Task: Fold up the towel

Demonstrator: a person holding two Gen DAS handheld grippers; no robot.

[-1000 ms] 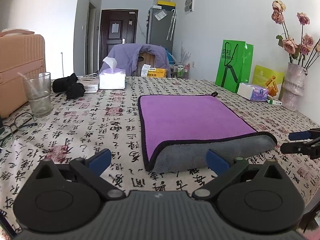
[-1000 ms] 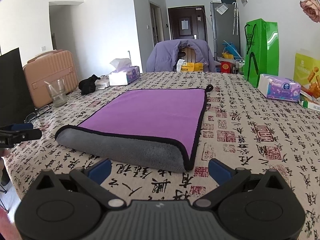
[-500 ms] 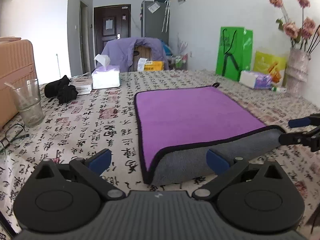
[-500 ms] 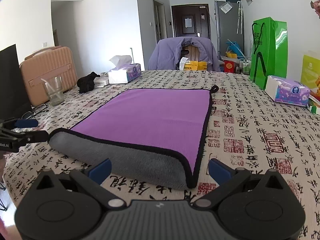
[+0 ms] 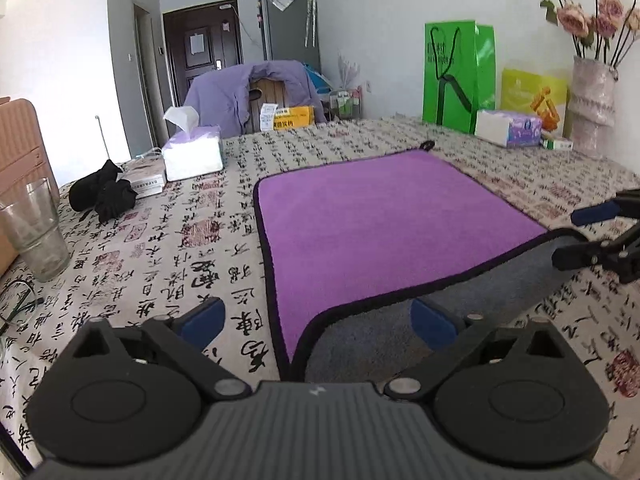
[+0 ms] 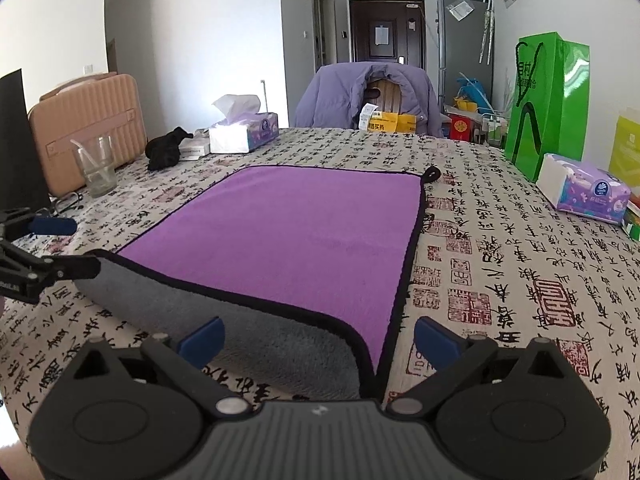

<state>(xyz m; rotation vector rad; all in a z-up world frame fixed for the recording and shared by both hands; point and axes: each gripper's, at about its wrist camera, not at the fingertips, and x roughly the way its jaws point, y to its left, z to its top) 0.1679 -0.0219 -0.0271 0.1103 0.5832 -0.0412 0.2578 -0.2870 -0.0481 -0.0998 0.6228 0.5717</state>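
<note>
Two grippers, one towel (image 5: 384, 232): it lies mid-table (image 6: 520, 264), purple face up, its near edge curled over to show grey. I judge it soft, light and floppy, best pinched at the near corners. My left gripper (image 5: 316, 316) and right gripper (image 6: 316, 336) both gape wide, each straddling a near corner; possibly brushing the pile, gripping nothing.

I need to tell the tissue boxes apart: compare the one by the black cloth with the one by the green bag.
The left tissue box has a tissue sticking up; the right tissue box shows none. The left one looks mostly white, the right one more purple-printed. Both rest on the tablecloth.
</note>
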